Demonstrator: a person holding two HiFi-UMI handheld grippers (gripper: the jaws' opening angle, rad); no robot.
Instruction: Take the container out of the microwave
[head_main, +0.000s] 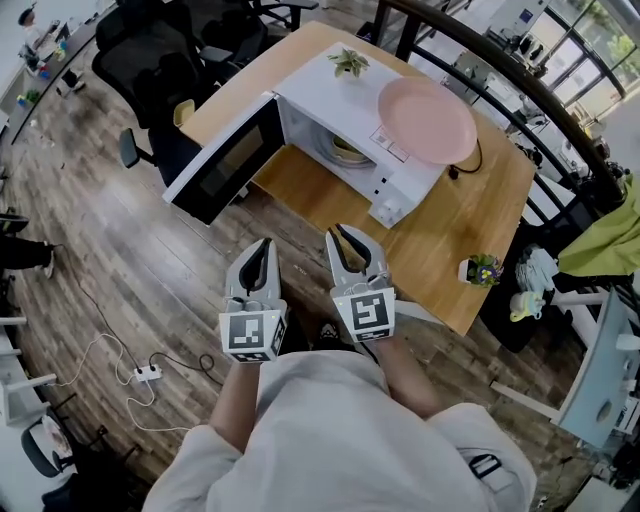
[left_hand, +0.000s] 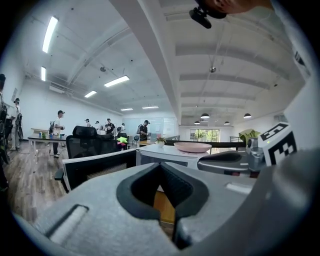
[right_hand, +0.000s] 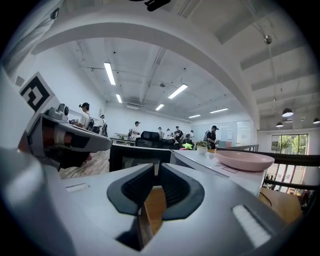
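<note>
Pale round container (head_main: 348, 151), seemingly a bowl, inside open white microwave (head_main: 322, 92); left gripper (head_main: 264, 244) closed empty, right gripper (head_main: 340, 236) slightly parted, empty.

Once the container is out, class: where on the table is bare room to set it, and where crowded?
Bare table between the open door and microwave; more between microwave and flowerpot. Crowded: the microwave top, with plate and plant.

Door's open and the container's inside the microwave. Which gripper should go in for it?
Right, probably. The right gripper sits straight in front of the microwave opening and the container, fingers apart. The left gripper is off toward the open door, fingers together.
</note>
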